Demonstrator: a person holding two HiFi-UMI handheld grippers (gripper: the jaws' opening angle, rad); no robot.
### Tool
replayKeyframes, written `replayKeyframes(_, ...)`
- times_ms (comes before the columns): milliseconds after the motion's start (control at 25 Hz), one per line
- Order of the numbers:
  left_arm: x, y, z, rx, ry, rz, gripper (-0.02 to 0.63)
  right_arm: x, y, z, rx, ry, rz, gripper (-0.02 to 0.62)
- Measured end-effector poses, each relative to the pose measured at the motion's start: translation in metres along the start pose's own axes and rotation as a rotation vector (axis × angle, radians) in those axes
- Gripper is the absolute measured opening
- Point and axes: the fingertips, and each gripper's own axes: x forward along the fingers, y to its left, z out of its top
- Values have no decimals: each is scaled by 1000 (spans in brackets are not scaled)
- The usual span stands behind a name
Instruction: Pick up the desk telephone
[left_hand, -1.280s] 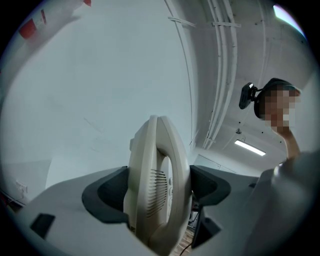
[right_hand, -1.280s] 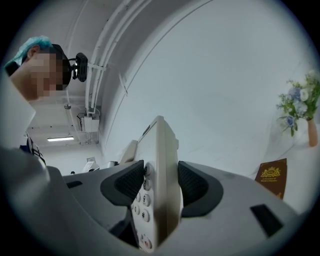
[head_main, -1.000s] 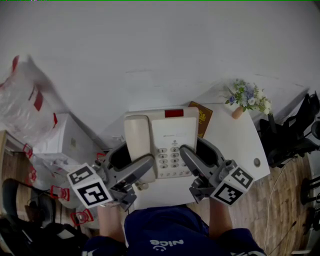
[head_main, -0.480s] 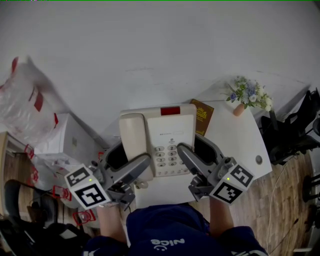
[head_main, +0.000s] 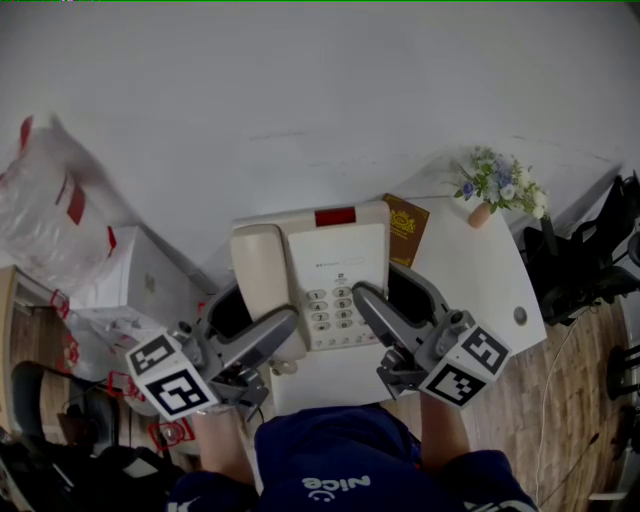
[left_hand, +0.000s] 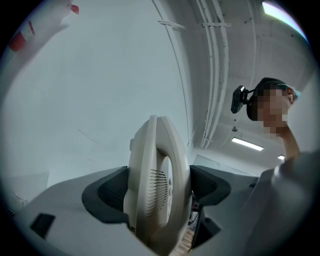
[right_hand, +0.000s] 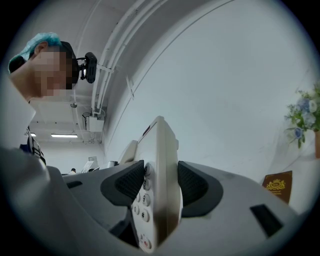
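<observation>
A cream desk telephone (head_main: 335, 270) with a handset (head_main: 260, 280) on its left side and a red panel at its top edge is held up in the air above the white table (head_main: 480, 280). My left gripper (head_main: 262, 335) is shut on the handset side; in the left gripper view the handset (left_hand: 157, 185) stands edge-on between the two pads. My right gripper (head_main: 385, 315) is shut on the keypad side; in the right gripper view the telephone body (right_hand: 160, 190) with its number keys is clamped between the pads.
A brown booklet (head_main: 408, 228) lies on the table behind the phone, also seen as the brown booklet (right_hand: 277, 184) at the right. A small vase of flowers (head_main: 497, 190) stands at the table's far right corner. A white cabinet (head_main: 140, 285) and plastic bags (head_main: 50, 200) stand to the left.
The telephone has come up and toward the camera, shifting slightly left in the head view, with both grippers still clamped on it.
</observation>
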Motion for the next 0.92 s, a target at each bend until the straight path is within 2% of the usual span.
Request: replayKeyframes(920,0,-2,0,13,-4,2,383,-1,1,1,-6,1,6,229)
